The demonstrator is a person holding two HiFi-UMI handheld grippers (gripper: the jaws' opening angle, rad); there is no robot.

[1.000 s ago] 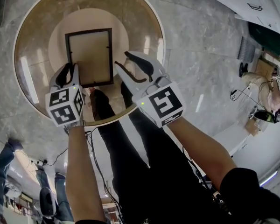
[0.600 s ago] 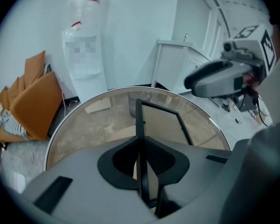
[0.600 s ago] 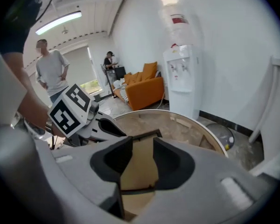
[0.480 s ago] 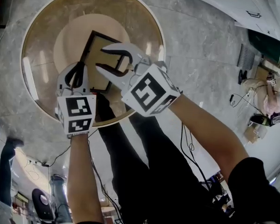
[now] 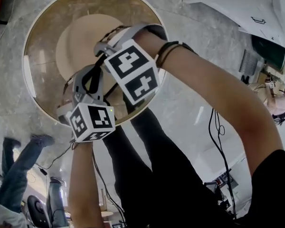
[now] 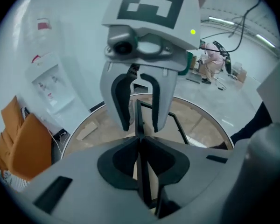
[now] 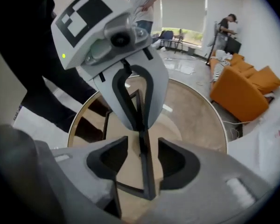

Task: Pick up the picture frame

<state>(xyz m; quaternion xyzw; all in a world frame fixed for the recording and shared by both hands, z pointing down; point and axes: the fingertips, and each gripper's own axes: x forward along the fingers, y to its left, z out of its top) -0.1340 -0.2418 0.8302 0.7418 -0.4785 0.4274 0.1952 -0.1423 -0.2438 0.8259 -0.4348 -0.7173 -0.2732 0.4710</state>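
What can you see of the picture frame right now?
The picture frame is thin and black with square corners. It is turned edge-on over the round table. The left tool is shut on one rail. The right tool straddles the frame too, its jaws opening and its pads clear of it. In the head view both tools hide most of it.

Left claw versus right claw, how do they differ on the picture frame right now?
The left claw is shut tight on the edge of the picture frame; the right claw is opening, with gaps either side of the frame. In the head view the left claw is at the rim of the table, the right claw farther in. Both straddle the frame's thin edge.
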